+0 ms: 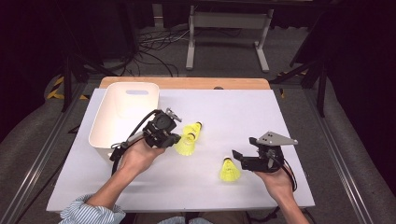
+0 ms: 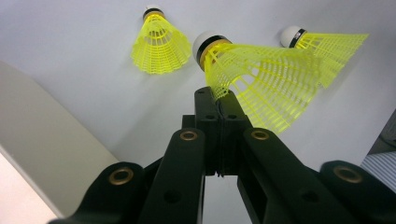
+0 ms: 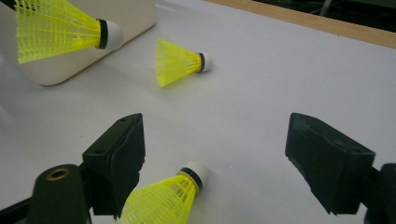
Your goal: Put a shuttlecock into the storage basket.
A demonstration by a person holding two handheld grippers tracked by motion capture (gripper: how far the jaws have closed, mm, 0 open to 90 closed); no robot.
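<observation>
The left gripper (image 2: 219, 100) has its jaws pressed together on the skirt edge of 1 yellow shuttlecock (image 2: 261, 79), which hangs in the air just beside the white bin (image 1: 122, 116), with its cork turned away from the hand. The grip is only on the thin mesh, so I think it is best to carry it slowly and level; a quick swing may let the skirt slip out. The next good move seems to be to bring it above the open bin, then part the jaws only when the cork is well inside the rim, because a drop from the edge can bounce out

The right gripper (image 3: 210, 163) has its jaws wide apart with nothing pressed between them. A 2nd shuttlecock (image 3: 161, 200) stands on the sheet close to the pad (image 3: 121, 163) that shows on the left in the right gripper view, with its cork up and slightly tilted. To take it well, I would center the jaws around the skirt near the cork, where the mesh is stiffer, and close gently so that it does not get crushed or pushed over

A 3rd shuttlecock (image 1: 192, 132) lies on its side on the sheet (image 1: 243, 116), between the bin and the right hand (image 1: 280, 179), just beside the held 1. It is better to keep the left hand's path away from it, so that it is not knocked and does not roll
</observation>
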